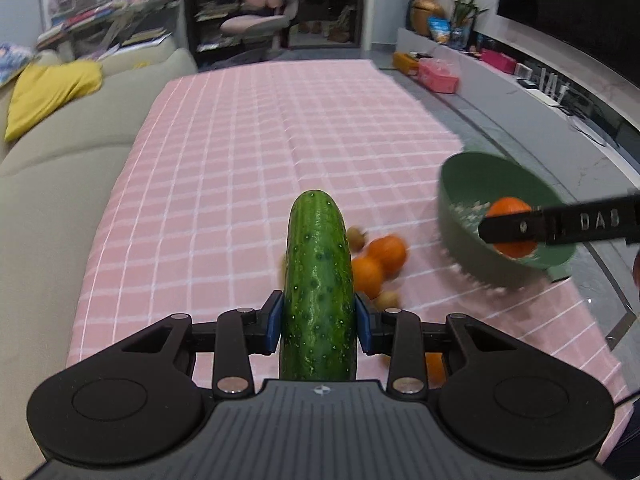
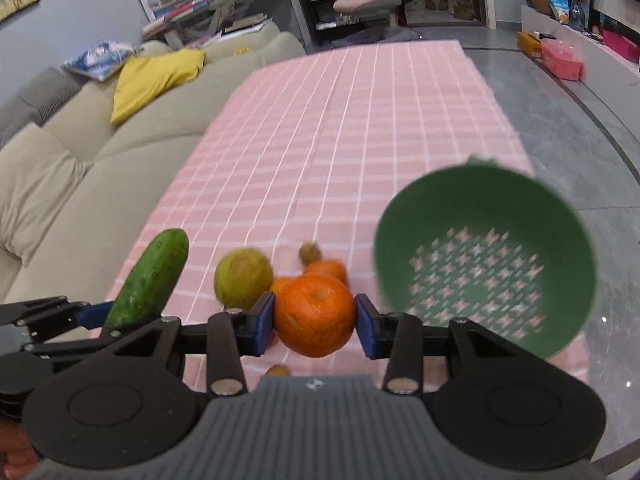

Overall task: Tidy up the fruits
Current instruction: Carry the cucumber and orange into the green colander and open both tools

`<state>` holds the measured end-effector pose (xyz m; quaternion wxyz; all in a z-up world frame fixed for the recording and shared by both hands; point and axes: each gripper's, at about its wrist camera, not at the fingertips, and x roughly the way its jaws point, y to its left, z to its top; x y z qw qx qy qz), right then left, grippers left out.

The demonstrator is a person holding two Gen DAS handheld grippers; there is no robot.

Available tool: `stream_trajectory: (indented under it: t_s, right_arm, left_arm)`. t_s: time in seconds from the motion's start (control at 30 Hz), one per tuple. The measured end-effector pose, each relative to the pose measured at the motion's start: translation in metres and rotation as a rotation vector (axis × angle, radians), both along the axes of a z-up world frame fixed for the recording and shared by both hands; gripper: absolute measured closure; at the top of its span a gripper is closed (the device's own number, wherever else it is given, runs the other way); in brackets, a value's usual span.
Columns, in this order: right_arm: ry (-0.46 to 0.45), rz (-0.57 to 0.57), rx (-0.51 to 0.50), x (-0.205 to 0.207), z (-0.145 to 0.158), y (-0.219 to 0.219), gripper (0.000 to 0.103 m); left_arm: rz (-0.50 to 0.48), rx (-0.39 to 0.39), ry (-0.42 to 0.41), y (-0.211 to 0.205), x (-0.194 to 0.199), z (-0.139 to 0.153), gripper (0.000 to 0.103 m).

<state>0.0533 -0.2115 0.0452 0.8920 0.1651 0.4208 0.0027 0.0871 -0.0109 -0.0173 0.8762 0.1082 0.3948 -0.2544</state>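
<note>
Jaws hide green fruit from left view.

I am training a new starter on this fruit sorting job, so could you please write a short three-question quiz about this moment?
1. True or false: the left gripper is shut on a cucumber.
2. What does the right gripper hold? A) lime B) orange C) nut
3. What colour is the empty bowl on the checked cloth?

Key: 1 true; 2 B, the orange; 3 green.
</note>
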Motion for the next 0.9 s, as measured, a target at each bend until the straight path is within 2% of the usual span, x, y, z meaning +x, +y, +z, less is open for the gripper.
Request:
stream_trajectory:
  t_s: [0.17,0.33,0.47,0.63,0.8,0.9]
  right_arm:
    - [-0.018,-0.079,0.012,0.0,0.018,-0.052,0.064]
    - [-0.002,-0.154,0.041,0.005,0.018,-0.103,0.064]
    - [0.024,-0.191,0.09,0.013,0.009,-0.134,0.064]
    - [0.075,-0.207,0.109,0.027,-0.008,-0.156,0.064]
    - [0.121,-0.214,0.131,0.034,-0.028,-0.166,0.064]
    - [0.142,-0.205,0.133,0.039,-0.037,-0.166,0.064]
  left_arm:
    - [-0.067,-0.021,-0.01,-0.046,0.002,0.016,0.062]
    - [-0.129,-0.06,-0.006,-0.102,0.01,0.019,0.062]
    - [-0.176,-0.045,-0.005,-0.143,0.017,0.008,0.062]
    - [-0.181,-0.042,0.014,-0.182,0.027,-0.012,0.062]
    - [-0.157,-0.06,0.018,-0.203,0.035,-0.032,0.062]
    - [-0.158,-0.04,0.005,-0.208,0.036,-0.044,0.062]
